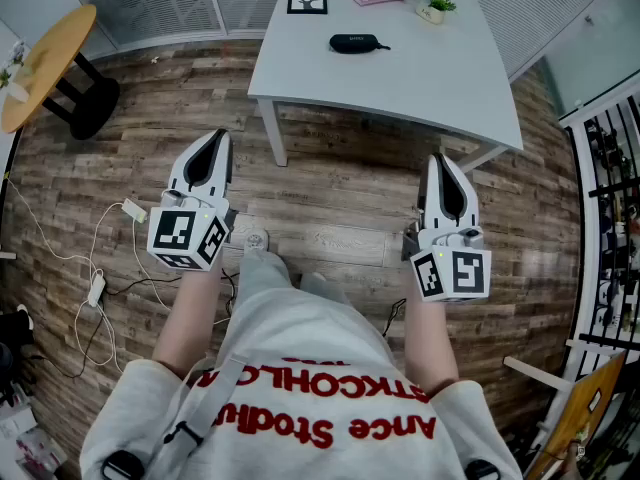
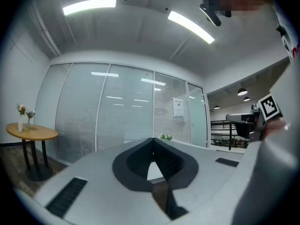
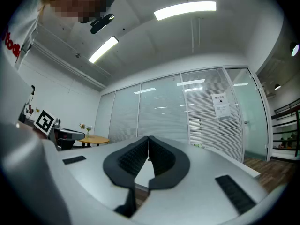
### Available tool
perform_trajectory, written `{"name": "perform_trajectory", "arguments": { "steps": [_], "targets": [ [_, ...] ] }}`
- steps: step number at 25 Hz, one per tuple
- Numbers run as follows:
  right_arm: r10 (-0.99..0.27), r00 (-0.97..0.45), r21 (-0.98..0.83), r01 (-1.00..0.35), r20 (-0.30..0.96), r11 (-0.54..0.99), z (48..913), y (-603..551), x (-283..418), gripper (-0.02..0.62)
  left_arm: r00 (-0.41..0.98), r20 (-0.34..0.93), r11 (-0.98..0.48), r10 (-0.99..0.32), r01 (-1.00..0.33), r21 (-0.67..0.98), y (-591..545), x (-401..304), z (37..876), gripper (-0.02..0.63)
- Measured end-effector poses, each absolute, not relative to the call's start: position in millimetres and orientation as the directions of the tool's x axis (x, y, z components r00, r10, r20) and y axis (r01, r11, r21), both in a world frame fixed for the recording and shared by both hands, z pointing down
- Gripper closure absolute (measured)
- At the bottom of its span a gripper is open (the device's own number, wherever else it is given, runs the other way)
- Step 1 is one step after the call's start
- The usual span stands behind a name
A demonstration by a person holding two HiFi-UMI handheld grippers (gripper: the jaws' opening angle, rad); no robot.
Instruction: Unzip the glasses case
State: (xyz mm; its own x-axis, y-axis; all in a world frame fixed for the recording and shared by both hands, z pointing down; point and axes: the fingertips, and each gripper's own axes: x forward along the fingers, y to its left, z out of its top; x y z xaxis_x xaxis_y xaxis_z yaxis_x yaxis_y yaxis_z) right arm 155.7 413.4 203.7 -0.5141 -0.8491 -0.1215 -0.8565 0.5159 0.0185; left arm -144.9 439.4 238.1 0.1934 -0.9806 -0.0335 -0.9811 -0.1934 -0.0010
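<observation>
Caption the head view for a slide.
Left gripper and right gripper, both shut, held short of a white table bearing a black oval glasses case.

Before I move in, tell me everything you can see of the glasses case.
The glasses case is a small, dark, oblong shell with rounded ends, lying flat on the white table, toward its far middle. It looks closed; the zip itself is too small to make out. A thin dark tab sticks out from its right end. Only the tabletop touches it; a framed picture sits apart beyond it.
</observation>
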Motion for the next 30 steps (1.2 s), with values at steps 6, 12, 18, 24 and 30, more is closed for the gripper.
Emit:
{"name": "perform_trajectory", "arguments": {
  "steps": [6,12,18,24,30],
  "targets": [
    [-0.852,-0.511,0.02,-0.859,-0.112,0.512,203,410,164,0.578,0.195,-0.041,-0.195,-0.98,-0.981,-0.002,442,-133,234,0.6],
    [-0.842,-0.527,-0.006,-0.847,-0.119,0.531,201,407,169,0.578,0.196,-0.03,-0.196,-0.98,-0.981,0.002,441,-129,238,0.6],
    [-0.796,-0.581,-0.03,-0.804,-0.17,0.594,195,399,167,0.577,0.192,-0.014,-0.192,-0.981,-0.981,-0.012,435,-127,237,0.6],
    [-0.813,-0.566,-0.03,-0.818,-0.136,0.574,205,361,165,0.577,0.196,0.011,-0.197,-0.98,-0.98,-0.029,408,-140,245,0.6],
    [-0.822,-0.559,-0.02,-0.826,-0.11,0.564,212,301,137,0.577,0.229,0.006,-0.229,-0.973,-0.973,0.012,335,-161,255,0.6]
  ]
}}
